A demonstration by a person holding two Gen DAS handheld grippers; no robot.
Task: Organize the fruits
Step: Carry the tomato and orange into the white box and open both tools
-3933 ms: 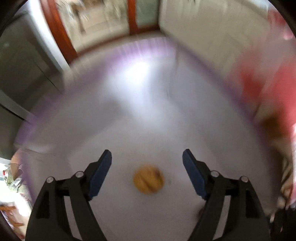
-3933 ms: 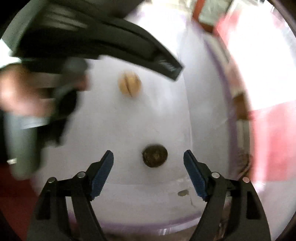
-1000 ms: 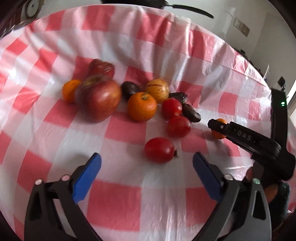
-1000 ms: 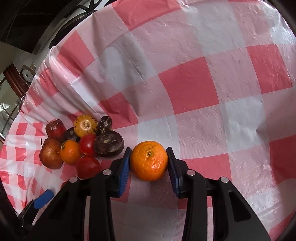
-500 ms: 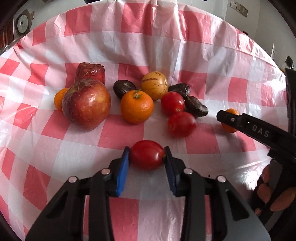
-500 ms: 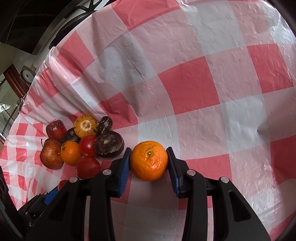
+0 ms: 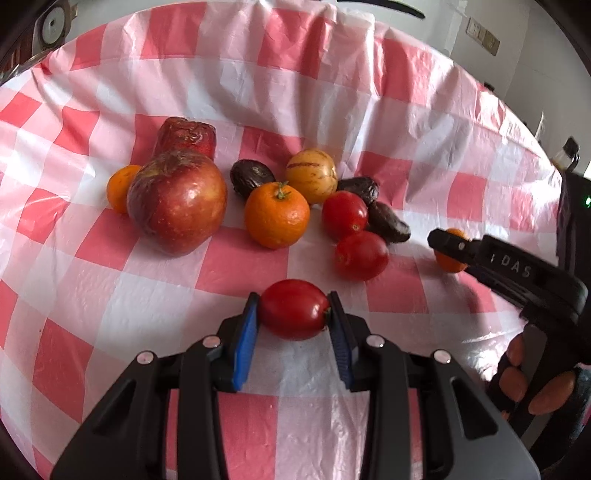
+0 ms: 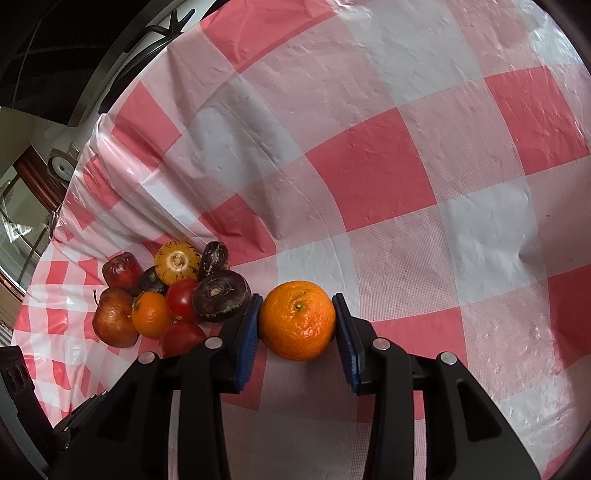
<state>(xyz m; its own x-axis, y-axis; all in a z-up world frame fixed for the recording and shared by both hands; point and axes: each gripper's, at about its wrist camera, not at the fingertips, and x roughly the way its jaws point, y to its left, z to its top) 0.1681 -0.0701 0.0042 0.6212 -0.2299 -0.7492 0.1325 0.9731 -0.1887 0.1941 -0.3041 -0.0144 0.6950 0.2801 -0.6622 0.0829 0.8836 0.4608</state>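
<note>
My left gripper (image 7: 293, 314) is shut on a red tomato (image 7: 293, 309) at the near side of a fruit cluster on the red-and-white checked tablecloth (image 7: 236, 266). Behind it lie a big red apple (image 7: 177, 205), an orange (image 7: 277, 214), two more tomatoes (image 7: 360, 254), a yellow striped fruit (image 7: 311, 175) and dark fruits (image 7: 251, 176). My right gripper (image 8: 298, 320) is shut on an orange mandarin (image 8: 297, 319), just right of the cluster (image 8: 173, 291). The right gripper also shows at the right of the left wrist view (image 7: 454, 245).
The checked cloth (image 8: 406, 166) spreads wide to the right of the fruit. The table's far edge and dark furniture (image 8: 74, 55) lie beyond the cluster. A wall with a socket (image 7: 484, 35) stands behind the table.
Four seconds ago both grippers were open over a white surface. One second ago my left gripper was open around the tomato; it has since shut on it. The right has kept its hold on the mandarin.
</note>
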